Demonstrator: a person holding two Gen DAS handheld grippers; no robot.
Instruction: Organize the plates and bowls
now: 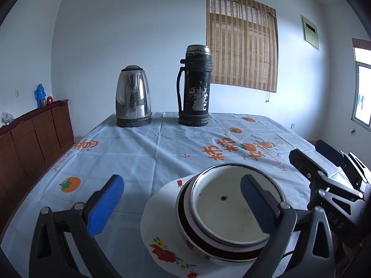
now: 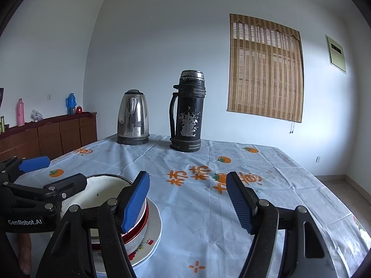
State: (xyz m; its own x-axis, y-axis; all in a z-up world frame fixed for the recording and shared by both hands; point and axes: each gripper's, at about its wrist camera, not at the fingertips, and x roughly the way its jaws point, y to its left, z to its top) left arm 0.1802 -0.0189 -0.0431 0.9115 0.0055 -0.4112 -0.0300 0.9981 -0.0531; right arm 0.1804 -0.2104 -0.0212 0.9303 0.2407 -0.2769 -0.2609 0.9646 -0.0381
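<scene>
Left wrist view: left gripper [image 1: 182,205] spread wide, empty, over enamel bowl [image 1: 231,206] nested in red-rimmed bowl [image 1: 185,220] on floral plate [image 1: 160,238]. Right gripper [image 2: 187,199] wide open, empty, beside stack. Kettle [image 1: 133,97], flask [image 1: 194,85] at far edge of tablecloth [image 1: 148,153].

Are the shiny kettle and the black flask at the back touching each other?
Apart. Both wrist views show a strip of tablecloth and wall between the kettle and the flask; the gap is plainest in the left view.
</scene>
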